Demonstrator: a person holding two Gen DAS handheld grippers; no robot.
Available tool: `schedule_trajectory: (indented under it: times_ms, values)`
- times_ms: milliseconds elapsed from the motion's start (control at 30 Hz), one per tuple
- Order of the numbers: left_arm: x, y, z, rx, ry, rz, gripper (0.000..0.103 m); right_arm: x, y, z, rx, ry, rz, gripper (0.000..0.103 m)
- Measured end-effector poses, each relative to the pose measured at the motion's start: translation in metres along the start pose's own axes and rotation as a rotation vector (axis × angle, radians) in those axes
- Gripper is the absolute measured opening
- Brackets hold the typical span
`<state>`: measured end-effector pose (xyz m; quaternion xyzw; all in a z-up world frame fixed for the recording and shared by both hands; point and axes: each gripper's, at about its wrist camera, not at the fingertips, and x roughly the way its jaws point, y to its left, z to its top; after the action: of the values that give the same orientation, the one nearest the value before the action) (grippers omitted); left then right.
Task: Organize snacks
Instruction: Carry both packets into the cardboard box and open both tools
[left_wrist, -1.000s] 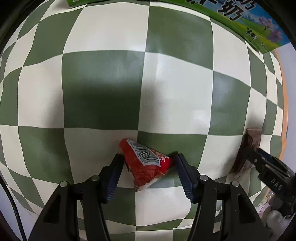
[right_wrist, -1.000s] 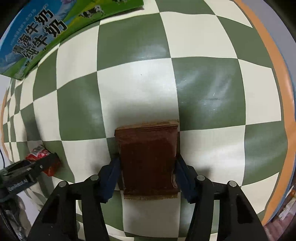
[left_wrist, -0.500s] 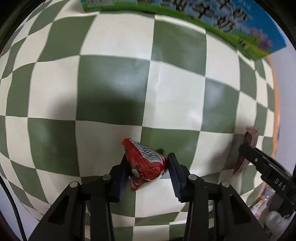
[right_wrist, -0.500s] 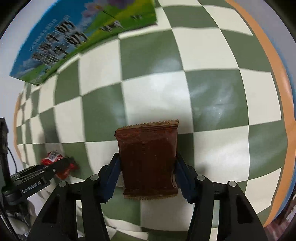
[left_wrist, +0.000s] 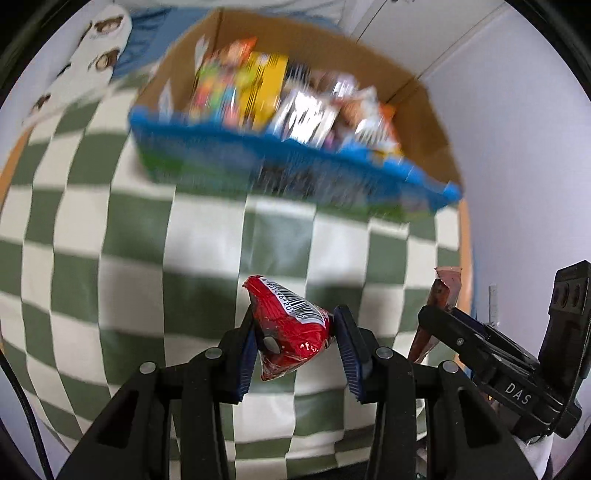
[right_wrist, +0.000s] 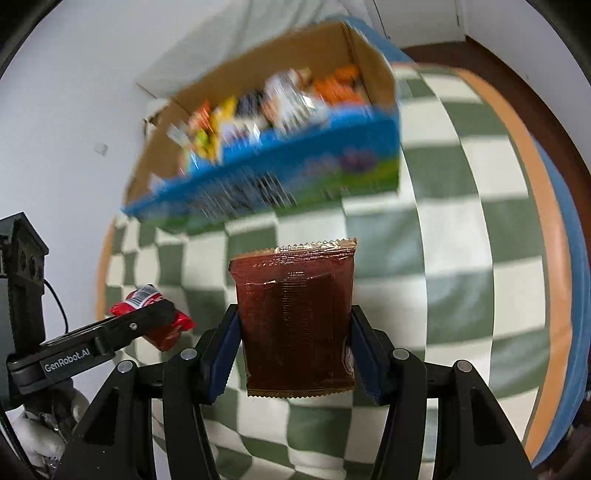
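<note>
My left gripper (left_wrist: 295, 332) is shut on a small red snack packet (left_wrist: 291, 325) with a barcode, held up above the green-and-white checked tablecloth (left_wrist: 110, 229). My right gripper (right_wrist: 295, 332) is shut on a flat brown snack packet (right_wrist: 295, 317), also lifted off the cloth. Each gripper shows in the other's view: the right one (left_wrist: 436, 314) with the brown packet (left_wrist: 443, 291) at the right, the left one (right_wrist: 155, 317) with the red packet (right_wrist: 144, 299) at the left. Ahead stands an open cardboard box (left_wrist: 280, 158) with a blue and green printed front, blurred, holding several colourful snack packs (left_wrist: 258, 92).
The box (right_wrist: 258, 173) sits at the far side of the round table, near a white wall (left_wrist: 517, 184). The table's orange rim (right_wrist: 546, 258) curves along the right. A white cloth with brown prints (left_wrist: 85, 62) lies at the far left.
The left jaws closed on the red packet. Both grippers rose off the cloth with their packets and tilted up, so the open box with snacks came into view.
</note>
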<state>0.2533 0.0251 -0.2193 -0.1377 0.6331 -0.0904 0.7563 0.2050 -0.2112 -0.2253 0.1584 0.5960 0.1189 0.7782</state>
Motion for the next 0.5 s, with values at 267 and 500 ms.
schedule_trajectory:
  times_ms: [267, 500]
  values:
    - [-0.040, 0.000, 0.074, 0.027, -0.096, 0.030, 0.037, 0.000, 0.038, 0.092, -0.053, -0.124, -0.044, 0.060]
    - [-0.008, 0.014, 0.146, 0.009, -0.078, 0.078, 0.037, 0.040, 0.042, 0.152, -0.075, -0.110, -0.122, 0.060]
